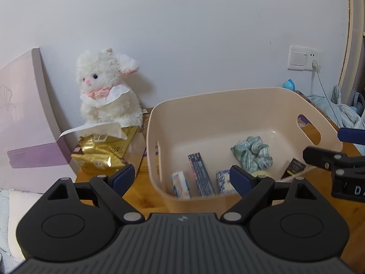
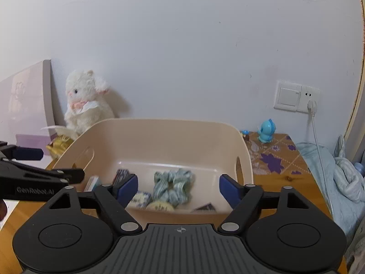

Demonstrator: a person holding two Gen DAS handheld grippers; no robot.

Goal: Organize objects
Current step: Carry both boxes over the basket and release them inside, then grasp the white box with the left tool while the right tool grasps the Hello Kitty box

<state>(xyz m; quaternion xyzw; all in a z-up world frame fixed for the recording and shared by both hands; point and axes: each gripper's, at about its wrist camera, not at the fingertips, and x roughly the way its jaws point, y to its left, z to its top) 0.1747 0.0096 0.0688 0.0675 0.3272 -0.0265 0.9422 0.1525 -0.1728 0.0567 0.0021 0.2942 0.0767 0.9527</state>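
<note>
A beige plastic bin (image 1: 205,114) stands on the wooden table. In it lie a green striped scrunchie (image 1: 252,154), a long dark box (image 1: 202,174), a small white and blue box (image 1: 181,185), a blue patterned packet (image 1: 223,180) and a dark card (image 1: 294,167). My left gripper (image 1: 181,178) hangs open over the bin's near wall, holding nothing. In the right wrist view the bin (image 2: 159,134) and the scrunchie (image 2: 173,185) lie just ahead of my right gripper (image 2: 179,189), which is open and holds nothing. Beside the scrunchie is a round yellow item (image 2: 159,205).
A white plush rabbit (image 1: 107,86) sits against the wall behind a gold tissue pack (image 1: 102,153). A blue toy figure (image 2: 265,132) stands at the back right near a wall socket (image 2: 296,96) with a cable. Light blue bedding (image 2: 337,178) lies to the right, a pink board (image 1: 22,114) to the left.
</note>
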